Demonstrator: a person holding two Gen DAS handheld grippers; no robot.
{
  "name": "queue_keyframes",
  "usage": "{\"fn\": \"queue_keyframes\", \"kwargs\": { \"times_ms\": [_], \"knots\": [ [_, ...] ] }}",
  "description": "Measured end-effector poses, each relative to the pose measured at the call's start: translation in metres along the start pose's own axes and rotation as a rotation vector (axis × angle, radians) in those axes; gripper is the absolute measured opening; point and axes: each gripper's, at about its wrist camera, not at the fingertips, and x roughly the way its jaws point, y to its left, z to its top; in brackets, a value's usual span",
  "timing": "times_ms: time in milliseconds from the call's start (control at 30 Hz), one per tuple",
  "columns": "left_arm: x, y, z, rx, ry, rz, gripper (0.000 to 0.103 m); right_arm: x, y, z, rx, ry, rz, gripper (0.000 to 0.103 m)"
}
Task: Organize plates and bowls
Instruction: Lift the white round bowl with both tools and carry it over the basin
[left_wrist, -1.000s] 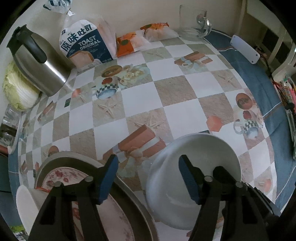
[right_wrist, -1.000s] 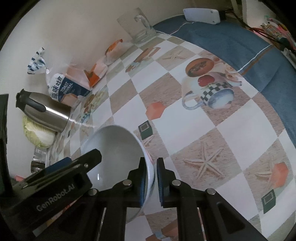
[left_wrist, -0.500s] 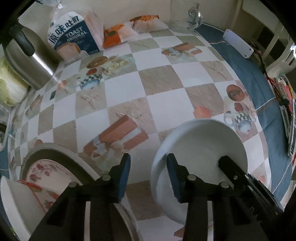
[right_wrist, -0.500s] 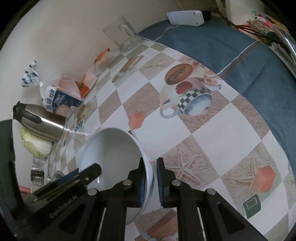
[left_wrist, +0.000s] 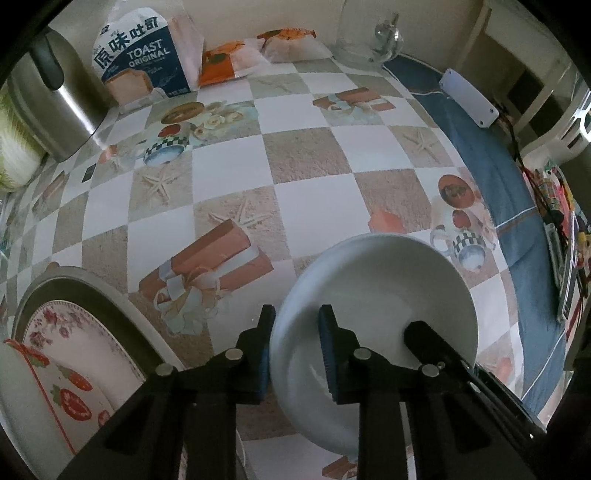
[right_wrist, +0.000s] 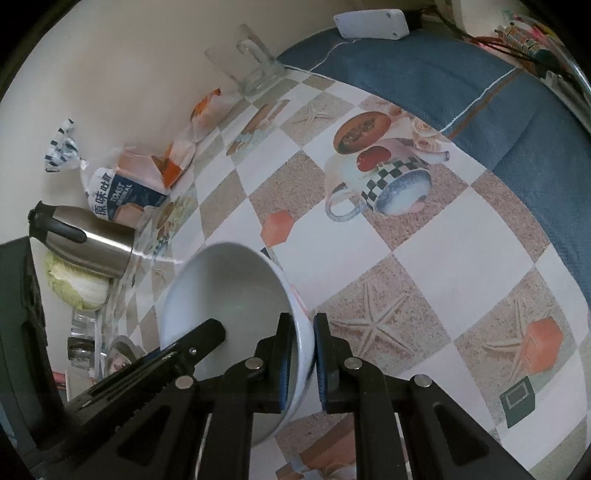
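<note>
A white bowl (left_wrist: 388, 291) is held tilted above the checkered tablecloth by both grippers. My left gripper (left_wrist: 293, 354) is shut on its near left rim, one finger inside and one outside. My right gripper (right_wrist: 300, 356) is shut on the bowl's (right_wrist: 225, 291) right rim in the same way; its black body shows in the left wrist view at the bowl's far side. A floral plate (left_wrist: 62, 354) lies inside a grey dish at the lower left, with a strawberry-patterned piece (left_wrist: 22, 402) on it.
A steel kettle (left_wrist: 48, 99), a cabbage (left_wrist: 14, 162), a toast bag (left_wrist: 144, 55), orange snack packets (left_wrist: 236, 59) and a glass mug (left_wrist: 369, 33) line the back wall. Blue cloth (left_wrist: 491, 184) and a white box (left_wrist: 469, 98) lie to the right.
My left gripper has closed from wide open onto the bowl's left rim. The right gripper has kept its grip, and the bowl has shifted slightly.
</note>
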Motion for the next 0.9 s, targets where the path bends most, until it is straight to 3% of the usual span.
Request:
{"fn": "queue_keyframes", "kwargs": {
  "times_ms": [433,900],
  "knots": [
    [-0.038,0.002,-0.003,-0.014,-0.089,-0.019,0.024,-0.008,0.010,0.000,-0.020,0.008,0.016,0.013],
    [-0.129,0.021,-0.008,-0.043,-0.295,-0.081,0.024,-0.078,0.055,0.003,-0.119,-0.143,0.090,0.014]
  ]
}}
